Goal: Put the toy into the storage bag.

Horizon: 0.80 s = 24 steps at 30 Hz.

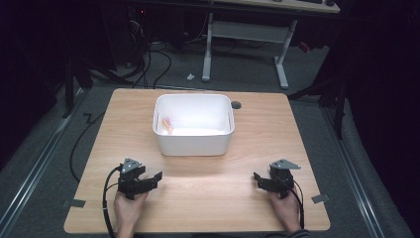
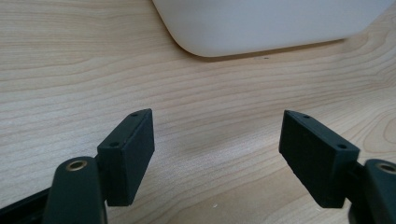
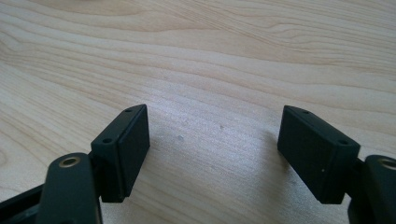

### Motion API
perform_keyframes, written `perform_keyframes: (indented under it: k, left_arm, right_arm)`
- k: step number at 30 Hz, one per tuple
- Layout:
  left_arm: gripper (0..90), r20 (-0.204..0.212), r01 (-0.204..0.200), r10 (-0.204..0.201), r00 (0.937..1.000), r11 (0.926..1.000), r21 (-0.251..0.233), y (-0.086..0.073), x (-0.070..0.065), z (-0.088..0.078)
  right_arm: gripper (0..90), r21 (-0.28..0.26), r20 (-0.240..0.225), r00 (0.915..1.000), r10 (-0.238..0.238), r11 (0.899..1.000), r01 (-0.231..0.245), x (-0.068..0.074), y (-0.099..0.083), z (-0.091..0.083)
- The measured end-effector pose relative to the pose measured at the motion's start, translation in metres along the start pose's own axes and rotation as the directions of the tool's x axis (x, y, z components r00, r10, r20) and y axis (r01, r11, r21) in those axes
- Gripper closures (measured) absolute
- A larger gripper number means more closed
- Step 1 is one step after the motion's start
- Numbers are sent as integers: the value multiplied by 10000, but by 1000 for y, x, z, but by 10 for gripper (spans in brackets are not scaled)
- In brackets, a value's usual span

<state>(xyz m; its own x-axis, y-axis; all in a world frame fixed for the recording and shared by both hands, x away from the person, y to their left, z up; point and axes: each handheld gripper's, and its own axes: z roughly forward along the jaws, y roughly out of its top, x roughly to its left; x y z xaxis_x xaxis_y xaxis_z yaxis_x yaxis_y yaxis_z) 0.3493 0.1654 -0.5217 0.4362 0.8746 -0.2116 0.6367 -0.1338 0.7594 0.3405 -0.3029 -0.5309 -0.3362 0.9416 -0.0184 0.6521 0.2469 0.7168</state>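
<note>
Resting at the lower left of the high view: left gripper, held in a hand, jaws spread wide with nothing between them. Lower right: right gripper, likewise held by a hand, jaws wide apart over bare wood. Beneath both: light wooden table. Centre, well beyond both grippers: white plastic bin, open-topped, holding a small orange-and-pink item at its left inner wall; kind unclear.
</note>
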Motion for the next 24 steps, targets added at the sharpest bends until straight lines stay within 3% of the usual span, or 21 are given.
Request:
perform_keyframes:
  k: [15,24]
  left_arm:
    - [282,-575,-847,857,9947,9962,187,-5,-10,17]
    - [267,-760,-895,920,9928,9953,358,-5,-11,20]
  right_arm:
    - [254,-7,-16,10000,-6,10000,6,0,0,0]
    - [254,-17,-35,10000,-28,10000,28,0,0,0]
